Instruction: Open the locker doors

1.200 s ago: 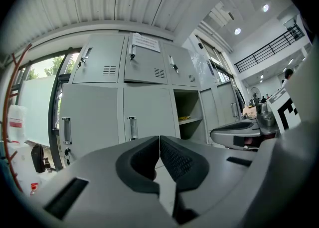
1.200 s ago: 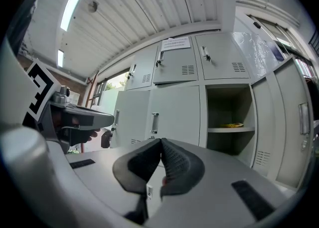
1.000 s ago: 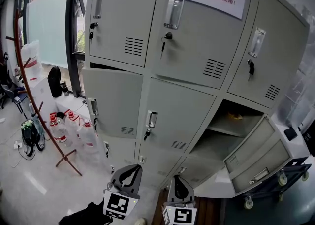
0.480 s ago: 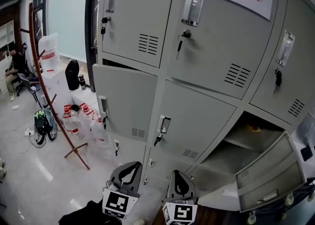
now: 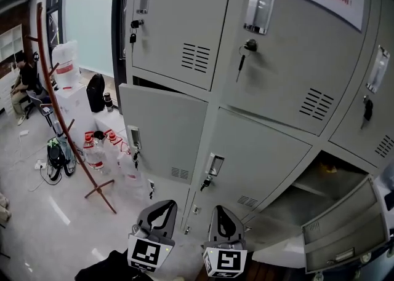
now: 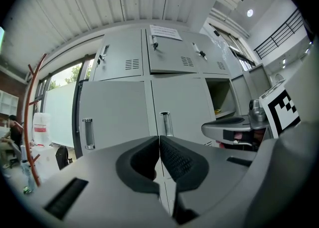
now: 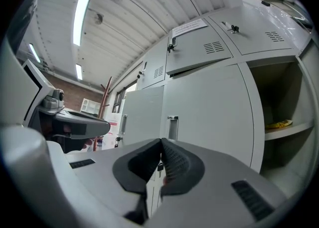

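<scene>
Straight ahead stands a bank of grey lockers. Both grippers sit low in the head view, short of the doors and touching nothing. The left gripper has its jaws pressed together with nothing between them. The right gripper is likewise closed and empty, and each gripper view shows the pads meeting tip to tip.

In the middle row the left door is slightly ajar, with a dark gap along its top edge. The centre door is closed, with a key hanging below its handle. The right compartment is open, its door swung outward. The upper-row doors are closed. A red-brown coat stand and water bottles are off to the left.
</scene>
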{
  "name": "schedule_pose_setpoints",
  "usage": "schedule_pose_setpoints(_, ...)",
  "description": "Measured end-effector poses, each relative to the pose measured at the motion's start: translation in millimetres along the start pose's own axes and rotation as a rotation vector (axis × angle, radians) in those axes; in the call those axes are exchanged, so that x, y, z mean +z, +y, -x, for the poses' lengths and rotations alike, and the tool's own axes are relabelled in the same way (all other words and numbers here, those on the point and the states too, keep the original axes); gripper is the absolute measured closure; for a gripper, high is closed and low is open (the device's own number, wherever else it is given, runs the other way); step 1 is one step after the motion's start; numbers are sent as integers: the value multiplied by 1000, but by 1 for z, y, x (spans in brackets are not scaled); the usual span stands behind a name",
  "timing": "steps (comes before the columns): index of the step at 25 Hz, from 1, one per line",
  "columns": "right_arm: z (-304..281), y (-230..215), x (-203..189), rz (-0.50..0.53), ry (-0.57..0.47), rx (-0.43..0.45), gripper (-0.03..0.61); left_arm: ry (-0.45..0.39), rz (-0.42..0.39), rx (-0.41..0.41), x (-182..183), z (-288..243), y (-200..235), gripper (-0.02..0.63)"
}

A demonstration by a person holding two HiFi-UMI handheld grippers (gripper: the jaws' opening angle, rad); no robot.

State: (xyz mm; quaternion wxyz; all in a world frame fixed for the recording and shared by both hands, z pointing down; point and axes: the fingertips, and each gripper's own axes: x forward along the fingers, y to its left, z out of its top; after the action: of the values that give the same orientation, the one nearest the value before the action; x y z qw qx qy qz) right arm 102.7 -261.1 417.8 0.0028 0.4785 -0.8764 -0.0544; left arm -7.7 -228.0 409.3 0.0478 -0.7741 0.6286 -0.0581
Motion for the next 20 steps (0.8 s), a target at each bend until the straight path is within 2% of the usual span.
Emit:
schedule_pose_setpoints(9, -66, -3, 10, 2, -11, -104, 556, -19, -9, -86, 2, -45, 51, 589)
schedule_pose_setpoints(10, -75, -4, 11, 2, -11, -113, 522, -21, -8, -97, 2, -51, 57, 589)
schedule_pose_setpoints(16, -115, -3, 13, 5, 6, -156, 428, -26, 4, -160, -2, -77, 86, 589)
schedule_pose_setpoints(20, -136, 0, 9, 16, 38, -176, 397, -27, 12, -198, -5, -88, 99, 589)
